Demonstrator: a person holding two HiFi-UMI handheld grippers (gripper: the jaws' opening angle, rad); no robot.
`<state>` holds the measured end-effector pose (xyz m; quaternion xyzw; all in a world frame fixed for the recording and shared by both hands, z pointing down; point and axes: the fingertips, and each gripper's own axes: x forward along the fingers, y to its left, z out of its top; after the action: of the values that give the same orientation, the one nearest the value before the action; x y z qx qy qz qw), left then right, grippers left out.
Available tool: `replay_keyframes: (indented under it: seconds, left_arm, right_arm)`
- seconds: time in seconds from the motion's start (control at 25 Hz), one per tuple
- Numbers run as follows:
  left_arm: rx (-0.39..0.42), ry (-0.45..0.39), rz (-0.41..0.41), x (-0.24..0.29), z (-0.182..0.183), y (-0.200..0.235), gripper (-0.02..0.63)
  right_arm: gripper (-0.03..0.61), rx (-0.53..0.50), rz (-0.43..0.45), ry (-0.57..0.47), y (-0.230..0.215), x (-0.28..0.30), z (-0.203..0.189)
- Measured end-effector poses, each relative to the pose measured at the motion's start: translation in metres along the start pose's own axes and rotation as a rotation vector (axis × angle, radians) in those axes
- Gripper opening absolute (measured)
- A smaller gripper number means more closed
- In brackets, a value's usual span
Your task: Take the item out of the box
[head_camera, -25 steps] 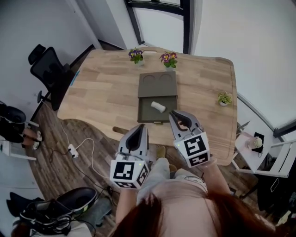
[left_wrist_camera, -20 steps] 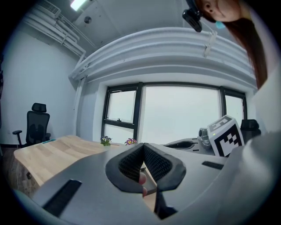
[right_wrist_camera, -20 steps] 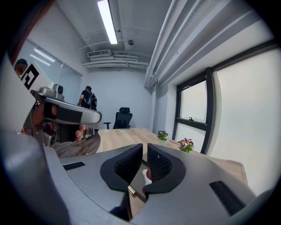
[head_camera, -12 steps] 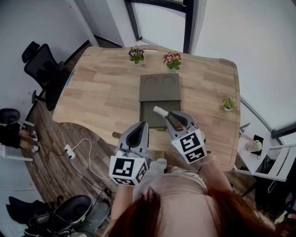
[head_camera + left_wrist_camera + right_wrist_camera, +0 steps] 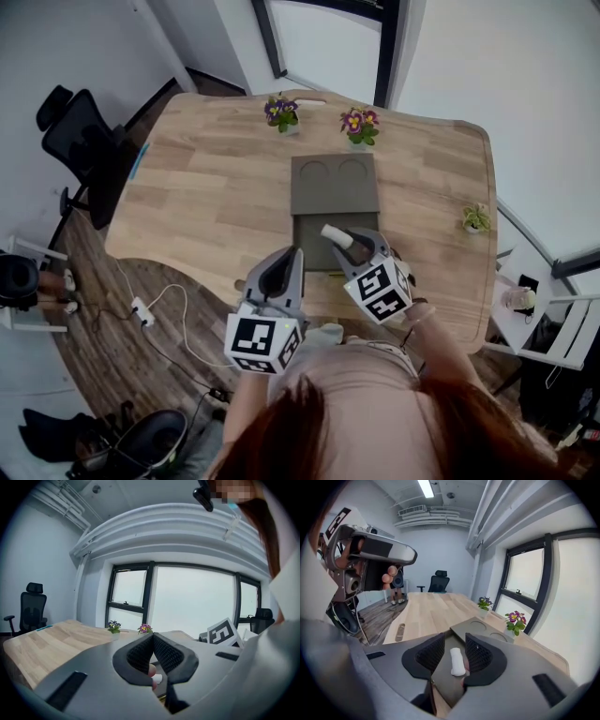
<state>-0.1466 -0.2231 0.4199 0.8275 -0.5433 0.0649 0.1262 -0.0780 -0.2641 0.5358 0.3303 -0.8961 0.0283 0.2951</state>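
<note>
An olive-green box (image 5: 334,183) lies mid-table, its drawer tray (image 5: 309,234) pulled toward me. A white rolled item (image 5: 336,236) rests in the tray. My right gripper (image 5: 353,242) reaches over the tray. In the right gripper view its jaws are opening, and the roll (image 5: 457,662) lies between the pads without being pressed, with the gripper (image 5: 454,643) just above it. My left gripper (image 5: 285,258) hovers at the table's near edge, left of the tray. In its own view the left gripper (image 5: 153,640) is shut and holds nothing.
Two flower pots (image 5: 281,113) (image 5: 357,123) stand behind the box, and a small green plant (image 5: 476,218) sits at the table's right edge. The wooden table (image 5: 206,192) stretches left of the box. An office chair (image 5: 80,150) and floor cables (image 5: 150,305) lie to the left.
My right gripper has moved forward over the drawer tray until its tips reach the white roll, and its jaws have parted around the roll. The left gripper has stayed by the near edge.
</note>
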Motion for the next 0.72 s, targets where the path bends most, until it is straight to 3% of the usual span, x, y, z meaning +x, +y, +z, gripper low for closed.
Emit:
replay_keyframes:
  seconds: [0.72]
  left_arm:
    - [-0.013, 0.044, -0.047, 0.032, -0.008, 0.035, 0.003]
  right_arm:
    - [0.143, -0.024, 0.078, 0.295, -0.003, 0.086, -0.073]
